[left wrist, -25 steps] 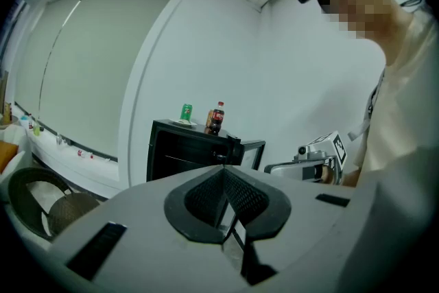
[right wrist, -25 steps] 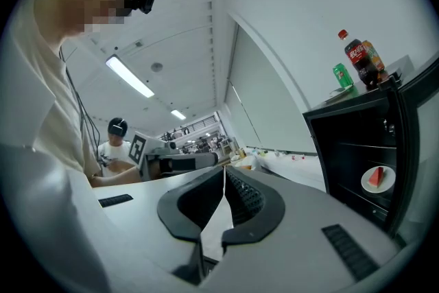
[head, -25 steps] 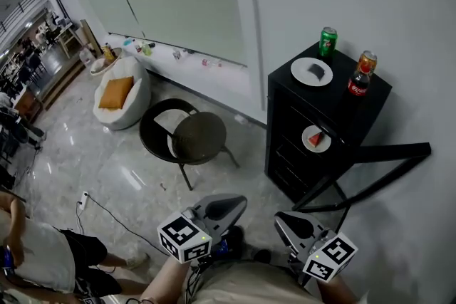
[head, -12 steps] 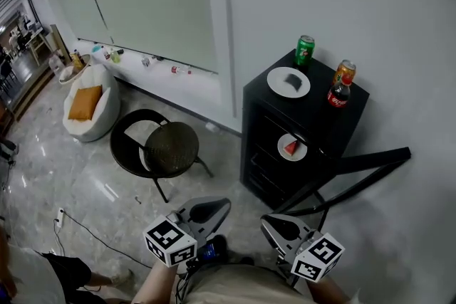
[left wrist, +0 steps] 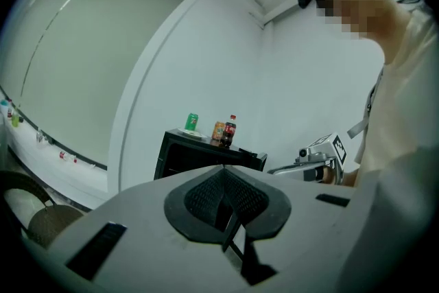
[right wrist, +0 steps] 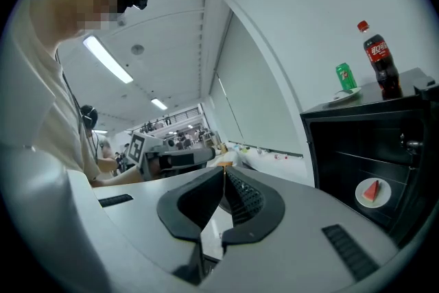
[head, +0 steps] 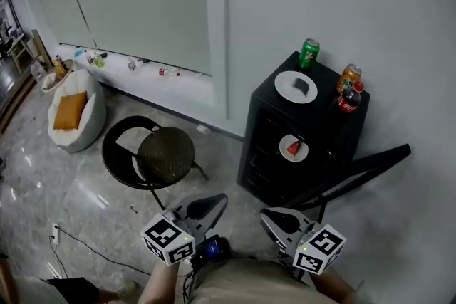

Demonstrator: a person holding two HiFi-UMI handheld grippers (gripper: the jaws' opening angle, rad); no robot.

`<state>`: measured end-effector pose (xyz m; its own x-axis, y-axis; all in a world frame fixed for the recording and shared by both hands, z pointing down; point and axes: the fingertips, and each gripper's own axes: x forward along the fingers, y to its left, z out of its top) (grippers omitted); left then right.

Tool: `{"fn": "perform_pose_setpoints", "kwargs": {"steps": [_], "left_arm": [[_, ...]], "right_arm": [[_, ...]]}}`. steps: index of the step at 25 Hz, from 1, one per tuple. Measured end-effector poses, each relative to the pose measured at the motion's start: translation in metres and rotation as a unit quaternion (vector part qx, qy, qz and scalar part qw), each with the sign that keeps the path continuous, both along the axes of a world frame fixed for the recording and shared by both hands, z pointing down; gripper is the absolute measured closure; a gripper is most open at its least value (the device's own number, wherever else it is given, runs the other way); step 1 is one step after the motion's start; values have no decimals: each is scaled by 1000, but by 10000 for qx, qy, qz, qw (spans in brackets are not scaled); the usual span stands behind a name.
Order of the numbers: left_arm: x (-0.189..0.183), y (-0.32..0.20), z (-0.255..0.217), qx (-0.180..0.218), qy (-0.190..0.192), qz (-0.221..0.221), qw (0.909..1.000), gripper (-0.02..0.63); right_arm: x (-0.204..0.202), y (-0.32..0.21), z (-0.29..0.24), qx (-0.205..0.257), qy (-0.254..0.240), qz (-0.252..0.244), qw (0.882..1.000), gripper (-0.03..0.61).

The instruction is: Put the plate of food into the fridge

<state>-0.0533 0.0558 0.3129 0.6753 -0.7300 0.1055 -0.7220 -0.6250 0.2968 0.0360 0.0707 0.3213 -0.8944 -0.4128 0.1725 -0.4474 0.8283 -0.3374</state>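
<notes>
Pressed together, empty: left hand-held gripper (head: 217, 200), right hand-held gripper (head: 269, 217). At 1 o'clock, plate of food (head: 296, 87) on fridge (head: 262, 130) top; green can (head: 308, 53), red-labelled bottle (head: 348, 97) beside, print unreadable. Since earlier: fridge sits nearer frame centre.

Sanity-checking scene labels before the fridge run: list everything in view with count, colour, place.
fridge: one, black, door open, right of centre
plate with dark food: one, white, on the fridge top
plate with red slice: one, white, on a shelf inside the fridge
green can: one, fridge top, rear
orange can: one, fridge top
cola bottle: one, dark, red cap, beside the orange can
chair: one, dark, left of the fridge
beanbag: one, white, far left
orange cushion: one, on the beanbag
left gripper: grey, shut, empty
right gripper: grey, shut, empty
</notes>
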Motion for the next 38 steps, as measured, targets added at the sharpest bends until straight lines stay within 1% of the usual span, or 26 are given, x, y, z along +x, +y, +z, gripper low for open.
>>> {"fn": "perform_pose_setpoints", "kwargs": {"steps": [4,10,15,19,23,26,29,31,35,38], "left_arm": [[-25,-11,1,55,83,123,9999,603],[-41,-26,6,50,117,535,9985,603],[-39,-43,10,197,14,885,9959,603],[-38,-60,7,279,-143,1039,9941,603],[-17,-88,0,426,-317,1206,9913,603],[-1,-106,-10,499,-312,1184,9912,603],[10,-120,-11,390,-227,1033,9936,603],[16,-128,-8,299,-251,996,9943,603],[35,-148,-7,351,-571,1056,9921,603],[51,-165,-10,479,-916,1170,9877,603]], "right_arm": [[-30,-8,-4,101,84,27,9999,558],[-53,-17,-2,52,239,315,9992,558],[-56,-23,6,-81,390,528,9978,557],[-58,-28,12,-170,426,553,9974,557],[-50,-43,9,-165,370,553,9976,557],[-43,-52,6,-119,311,447,9984,557],[-34,-65,4,-93,258,352,9990,557],[-26,-75,3,-103,179,305,9993,558],[-12,-94,3,-161,26,209,9996,558],[1,-106,6,-207,-47,167,9996,558]]}}
